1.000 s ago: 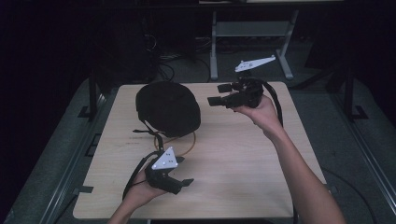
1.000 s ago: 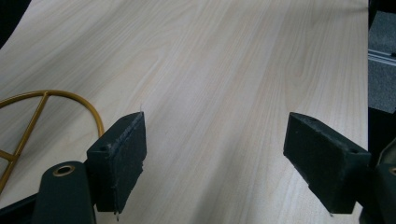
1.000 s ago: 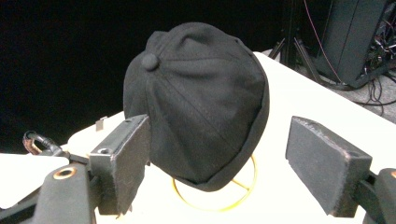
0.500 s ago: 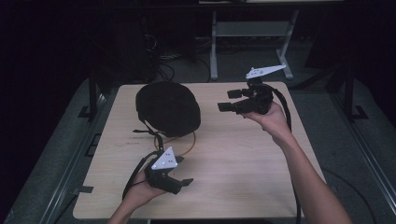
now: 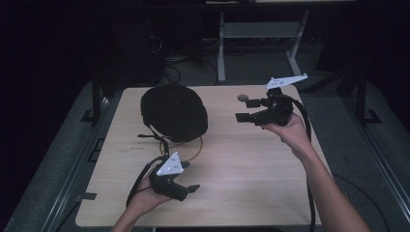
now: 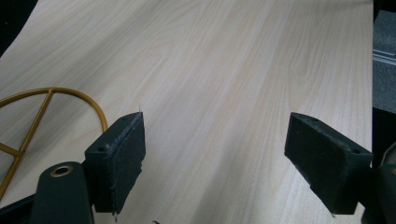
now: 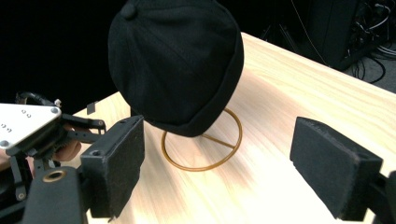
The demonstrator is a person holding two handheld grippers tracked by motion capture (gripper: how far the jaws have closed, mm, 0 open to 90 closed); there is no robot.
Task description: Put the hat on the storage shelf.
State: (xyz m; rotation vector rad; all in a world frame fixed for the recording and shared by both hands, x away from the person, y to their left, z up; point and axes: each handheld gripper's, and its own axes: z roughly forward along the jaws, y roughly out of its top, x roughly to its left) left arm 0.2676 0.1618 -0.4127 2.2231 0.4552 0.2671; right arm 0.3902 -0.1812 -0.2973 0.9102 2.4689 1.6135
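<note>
— Starting nearest the person, what sits in front of the black cap [image 5: 174,112]?

— The left gripper [image 5: 187,189], low over the tabletop [image 5: 251,179] near its front edge, in front of the cap and a little to its right. Its jaws stand wide apart with nothing between them; in the left gripper view only bare wood shows in the gap. It sits where it sat a second ago.

— And the cap itself?

— It rests on a gold wire stand [image 7: 201,142], a ring with spokes lying flat on the tabletop. In the high view the ring peeks out from under the cap's front edge. Cap and stand are unmoved.

— What has changed, then?

— The right gripper [image 5: 244,109]. A second ago it was raised close beside the cap's right side. Now the right hand [image 5: 285,130] has drawn it away to the right, well apart from the cap, above the tabletop's far right part, jaws pointing back toward the cap. They are spread wide and empty; in the right gripper view the cap and its stand show between them.

— Anything beyond the cap?

— A small round mark [image 5: 242,97] on the tabletop near the far edge, right of the cap; I cannot tell what it is.
</note>
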